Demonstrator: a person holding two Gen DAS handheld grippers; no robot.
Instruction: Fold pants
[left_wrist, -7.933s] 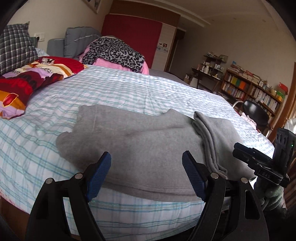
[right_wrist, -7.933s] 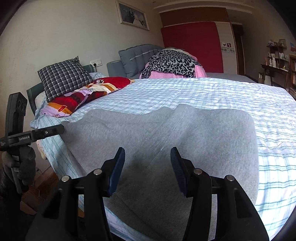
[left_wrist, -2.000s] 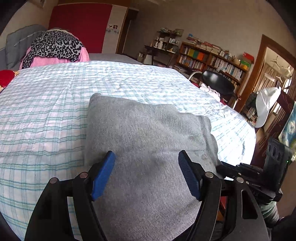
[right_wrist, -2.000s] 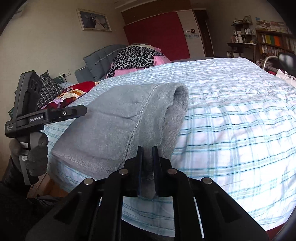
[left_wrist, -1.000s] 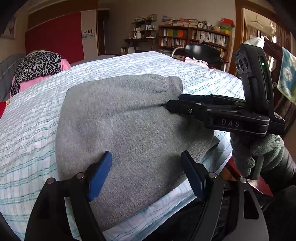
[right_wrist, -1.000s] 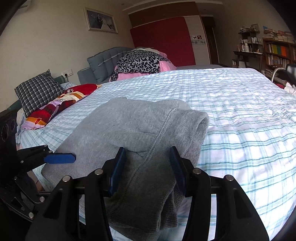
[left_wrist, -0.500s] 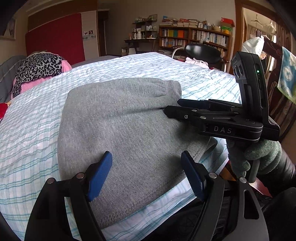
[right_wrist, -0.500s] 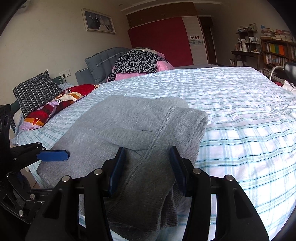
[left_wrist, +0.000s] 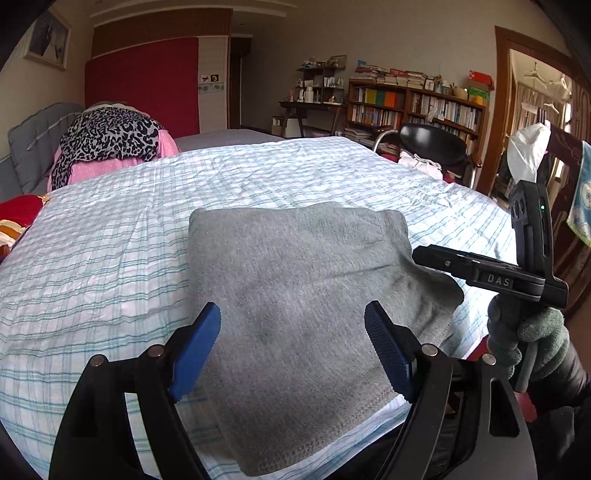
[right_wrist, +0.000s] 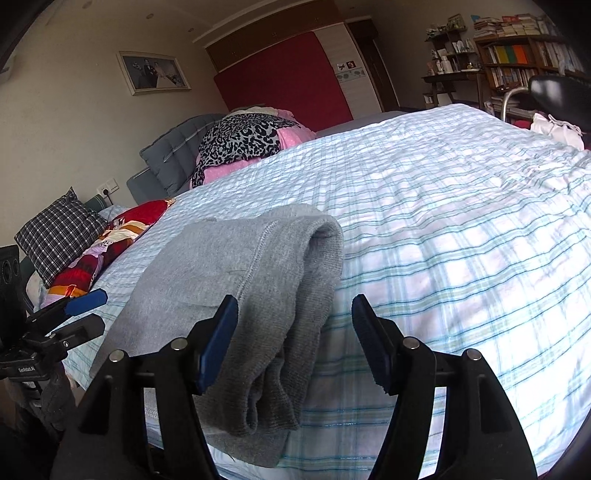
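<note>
Looking basically done: pants (left_wrist: 295, 288) sit folded compact on the bed (left_wrist: 110, 258); left gripper (left_wrist: 291, 347) and right gripper (right_wrist: 295, 336) both gape wide, holding nothing.

White raised letters "DAS" stand on the side of the right tongs (left_wrist: 428, 254), seen from the left wrist camera. Small white print reading "GenRobot.AI" stands on the body of the left tongs (right_wrist: 86, 314), seen from the right wrist camera.
</note>
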